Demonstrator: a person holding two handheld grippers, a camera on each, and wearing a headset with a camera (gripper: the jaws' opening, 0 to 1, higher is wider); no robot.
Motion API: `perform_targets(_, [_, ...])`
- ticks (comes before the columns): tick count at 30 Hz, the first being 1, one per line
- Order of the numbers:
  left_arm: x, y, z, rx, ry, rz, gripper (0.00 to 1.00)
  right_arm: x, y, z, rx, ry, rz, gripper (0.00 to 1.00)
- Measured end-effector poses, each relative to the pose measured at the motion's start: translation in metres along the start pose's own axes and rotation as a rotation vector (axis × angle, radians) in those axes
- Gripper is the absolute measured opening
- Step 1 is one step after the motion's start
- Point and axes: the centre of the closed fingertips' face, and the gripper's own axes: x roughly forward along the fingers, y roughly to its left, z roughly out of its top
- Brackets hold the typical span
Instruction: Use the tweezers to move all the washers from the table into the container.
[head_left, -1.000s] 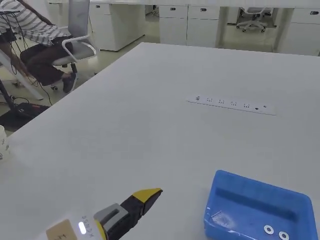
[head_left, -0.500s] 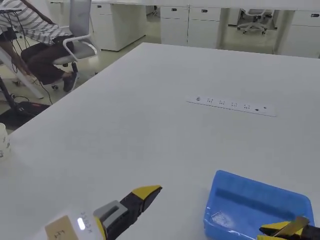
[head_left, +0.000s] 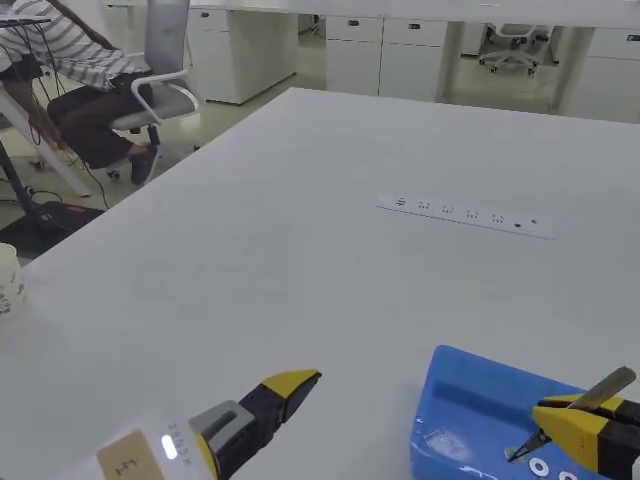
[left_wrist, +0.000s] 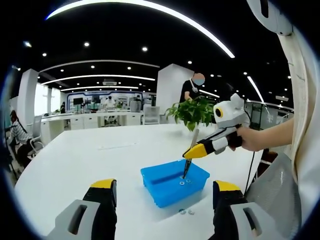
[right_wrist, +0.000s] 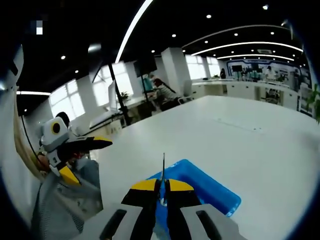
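The tweezers (head_left: 608, 387), clamped in the right gripper's (head_left: 560, 420) closed jaws, dip into the blue container (head_left: 480, 365), tips just left of two washers (head_left: 540, 465) (tip spread: cannot tell).

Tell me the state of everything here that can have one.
Container: open-topped, two washers inside.
Table washers: two, lying beside it.
Tweezers: clamped, tip down in the container.
Right gripper: shut on the tweezers.
Left gripper: open, empty.
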Motion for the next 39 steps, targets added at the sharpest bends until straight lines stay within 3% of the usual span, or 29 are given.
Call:
perform_targets(4, [0.001,0.003,-0.001,0.02,0.008,0.015,0.88,0.01,-0.01,-0.006,0.006,0.048,-0.016,0.03])
perform_targets(7, [0.002,0.005,-0.002,-0.005,0.011,0.009,0.98,0.017,-0.014,-0.011,-0.001,0.086,-0.016,0.03])
perform_targets(12, [0.001,0.009,-0.001,0.002,0.004,0.026,0.99,0.027,-0.022,-0.017,-0.015,0.136,-0.03,0.02])
perform_targets(19, [0.0,0.013,-0.002,0.008,0.011,0.045,0.99,0.033,-0.034,-0.02,0.026,0.152,-0.062,0.02])
perform_targets(26, [0.0,0.013,-0.003,0.014,0.014,0.046,0.97,0.035,-0.035,-0.031,0.07,0.173,-0.068,0.02])
perform_targets(39, [-0.002,0.013,-0.003,-0.003,0.009,0.034,0.94,0.037,-0.039,-0.034,0.099,0.162,-0.084,0.03])
